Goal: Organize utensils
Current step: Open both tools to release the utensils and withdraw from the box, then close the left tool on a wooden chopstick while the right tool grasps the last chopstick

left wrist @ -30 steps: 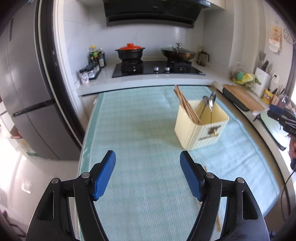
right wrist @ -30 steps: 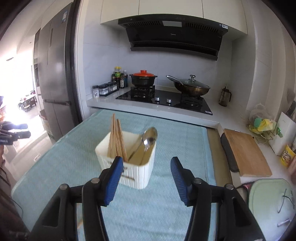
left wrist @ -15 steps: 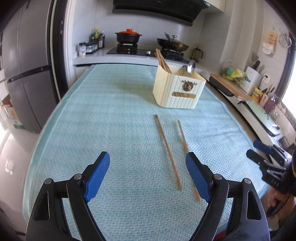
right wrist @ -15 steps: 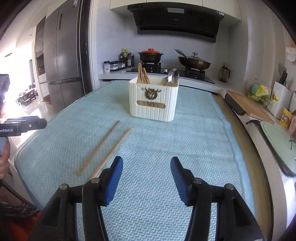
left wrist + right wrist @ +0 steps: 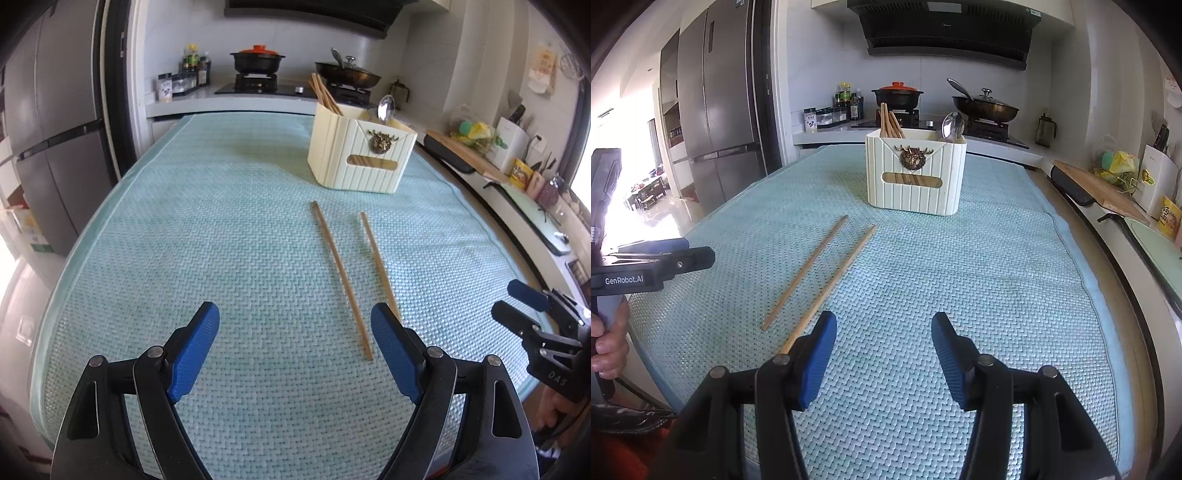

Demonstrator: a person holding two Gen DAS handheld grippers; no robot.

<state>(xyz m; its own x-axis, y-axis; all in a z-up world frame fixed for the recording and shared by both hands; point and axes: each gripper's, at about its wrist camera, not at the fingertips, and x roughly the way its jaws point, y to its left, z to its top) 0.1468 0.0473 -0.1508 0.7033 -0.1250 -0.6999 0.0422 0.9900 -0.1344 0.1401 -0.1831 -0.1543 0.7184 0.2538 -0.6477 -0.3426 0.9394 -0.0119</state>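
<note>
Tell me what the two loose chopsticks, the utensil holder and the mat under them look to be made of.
Loose chopsticks: wood or bamboo, going by the matte tan colour with no shine. Utensil holder: probably moulded plastic, cream with ribbed walls and a cut-out slot; its badge looks like brassy metal. Mat: a woven textile, pale teal with a visible herringbone texture.

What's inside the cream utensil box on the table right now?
The box holds wooden chopsticks on one side and a metal spoon on the other. Its walls hide their lower ends, apart from chopsticks showing through the front slot.
</note>
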